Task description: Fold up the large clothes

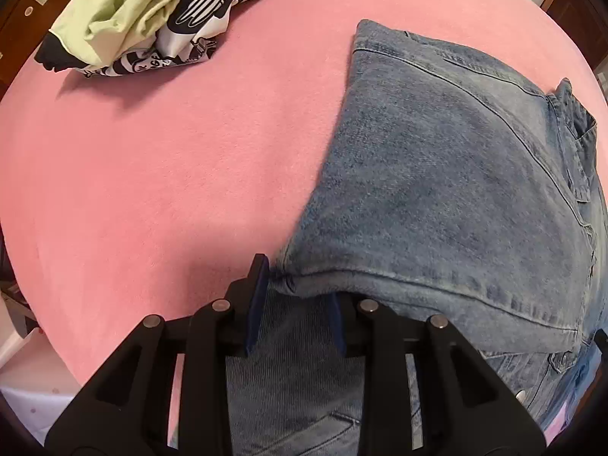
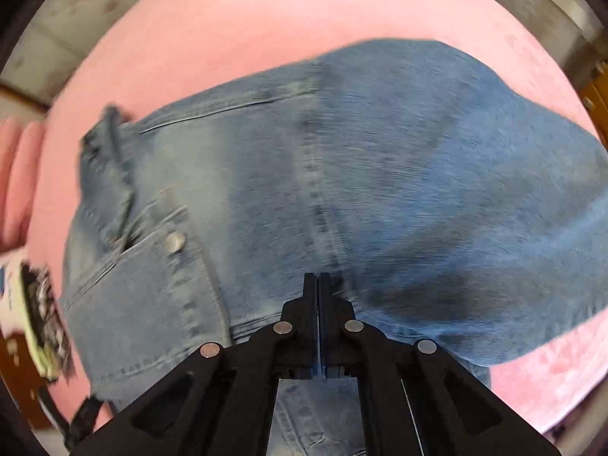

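Observation:
A blue denim jacket (image 1: 456, 174) lies folded on the pink bed (image 1: 152, 190). My left gripper (image 1: 298, 285) is at its near left corner; denim sits between the two blue pads, which stand apart, so the grip is unclear. In the right wrist view the denim jacket (image 2: 342, 174) fills the frame, blurred by motion, with a pocket flap and metal button (image 2: 174, 242) at left. My right gripper (image 2: 317, 277) has its fingers pressed together over the jacket's near edge; whether cloth is pinched between them is hidden.
A crumpled pile of a light green garment (image 1: 114, 19) and a black-and-white printed garment (image 1: 205, 15) lies at the far left of the bed. It shows at the left edge of the right wrist view (image 2: 41, 323). Dark wooden furniture (image 1: 22, 11) stands beyond the bed.

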A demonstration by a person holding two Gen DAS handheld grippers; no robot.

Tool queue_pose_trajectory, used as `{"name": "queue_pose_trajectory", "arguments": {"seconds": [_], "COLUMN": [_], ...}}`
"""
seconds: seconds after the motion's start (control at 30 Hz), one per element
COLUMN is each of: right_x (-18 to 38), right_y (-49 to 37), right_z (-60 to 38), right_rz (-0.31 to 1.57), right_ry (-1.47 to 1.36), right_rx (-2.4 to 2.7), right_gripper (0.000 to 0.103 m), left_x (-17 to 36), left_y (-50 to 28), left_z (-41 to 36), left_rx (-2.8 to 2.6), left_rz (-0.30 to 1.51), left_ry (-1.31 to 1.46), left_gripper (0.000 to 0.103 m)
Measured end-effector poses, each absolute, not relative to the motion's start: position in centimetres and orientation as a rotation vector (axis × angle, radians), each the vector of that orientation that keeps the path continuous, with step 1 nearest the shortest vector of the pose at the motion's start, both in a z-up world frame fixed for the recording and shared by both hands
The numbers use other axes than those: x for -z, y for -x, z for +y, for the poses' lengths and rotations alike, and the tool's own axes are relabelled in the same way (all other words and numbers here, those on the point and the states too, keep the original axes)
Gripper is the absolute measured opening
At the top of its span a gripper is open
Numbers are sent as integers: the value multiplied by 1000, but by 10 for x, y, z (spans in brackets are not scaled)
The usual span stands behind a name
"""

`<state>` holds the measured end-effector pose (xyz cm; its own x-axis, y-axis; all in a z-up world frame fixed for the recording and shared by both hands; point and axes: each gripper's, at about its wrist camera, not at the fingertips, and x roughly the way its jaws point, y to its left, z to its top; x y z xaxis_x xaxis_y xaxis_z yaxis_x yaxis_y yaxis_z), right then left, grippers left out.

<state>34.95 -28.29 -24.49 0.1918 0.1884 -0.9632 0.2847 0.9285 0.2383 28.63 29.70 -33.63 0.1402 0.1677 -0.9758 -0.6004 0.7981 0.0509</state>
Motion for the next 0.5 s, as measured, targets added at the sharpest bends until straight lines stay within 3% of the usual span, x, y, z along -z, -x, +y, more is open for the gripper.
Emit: {"name": "queue_pose_trajectory", "arguments": {"seconds": [0.07, 0.13, 0.17, 0.4, 0.5], "right_x": [245, 247, 248, 286, 293], "right_y": [-351, -357, -360, -384, -385], "right_z": [-270, -249, -239, -164, -149], "right_rz": [1399, 1413, 1411, 1539, 1510], "right_ry": [-431, -444, -431, -149, 3], "right_rx": [-15, -100, -134, -263, -232], "right_gripper": [16, 66, 71, 71, 38], "left_x": [334, 331, 333, 336, 338], "left_y": [-286, -281, -279, -259, -253], "left_z": [291, 293, 293, 284, 281], "left_rx": [-577, -576, -578, -600, -621], "left_rz": [1326, 1326, 1330, 1316, 1299], "left_ry": [404, 425, 435, 454, 475], "left_gripper": [26, 26, 26, 26, 26]}}
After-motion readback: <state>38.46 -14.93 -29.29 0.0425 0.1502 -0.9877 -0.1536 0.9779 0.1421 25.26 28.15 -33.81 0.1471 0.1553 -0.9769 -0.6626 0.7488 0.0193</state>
